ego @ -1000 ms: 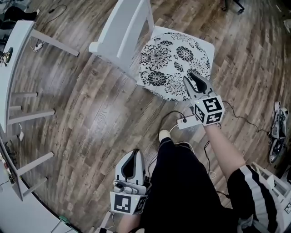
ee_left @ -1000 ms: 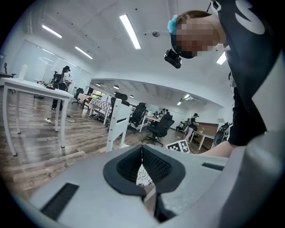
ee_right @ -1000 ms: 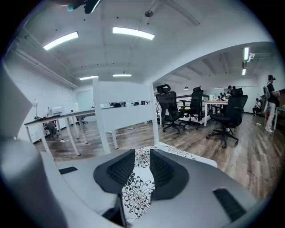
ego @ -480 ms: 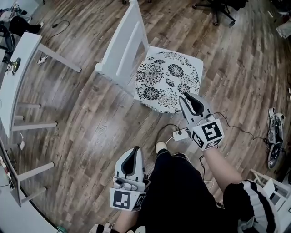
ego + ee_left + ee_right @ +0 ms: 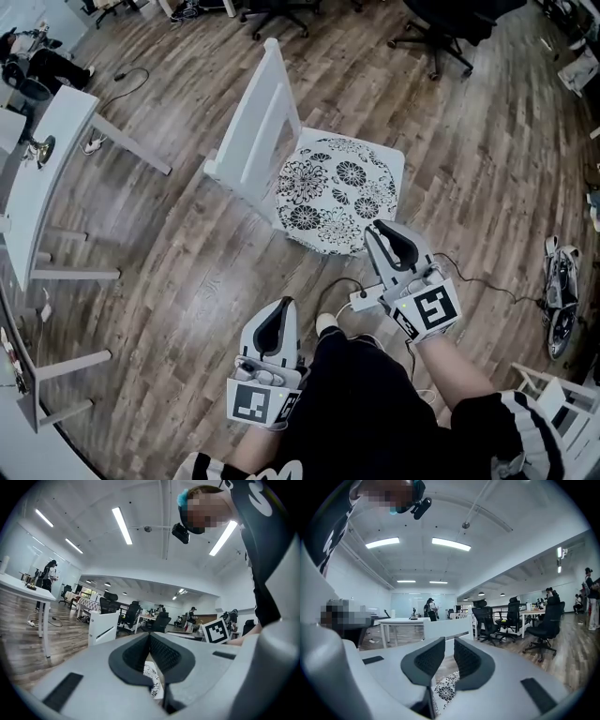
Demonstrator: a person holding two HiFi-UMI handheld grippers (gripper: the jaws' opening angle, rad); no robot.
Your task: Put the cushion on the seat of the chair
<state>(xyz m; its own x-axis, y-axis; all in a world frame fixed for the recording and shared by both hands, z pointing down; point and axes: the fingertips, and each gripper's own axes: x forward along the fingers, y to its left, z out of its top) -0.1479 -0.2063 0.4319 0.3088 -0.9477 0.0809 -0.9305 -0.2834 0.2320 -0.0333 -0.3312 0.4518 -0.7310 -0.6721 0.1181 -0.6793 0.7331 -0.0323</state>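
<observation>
Cushion (image 5: pixel 339 192) flat on seat of white chair (image 5: pixel 392 159), chair back at left. Right gripper (image 5: pixel 390 236) over cushion's near edge a second ago, now pulled back to near side, clear of it; empty, jaws just narrowed to small gap. Left gripper (image 5: pixel 279 306) near-left over floor (image 5: pixel 187 253), slightly raised, jaws together, empty.

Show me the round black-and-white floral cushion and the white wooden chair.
Round black-and-white floral cushion (image 5: pixel 336 195): head view, its middle.
White wooden chair (image 5: pixel 246 127): head view, its backrest.
</observation>
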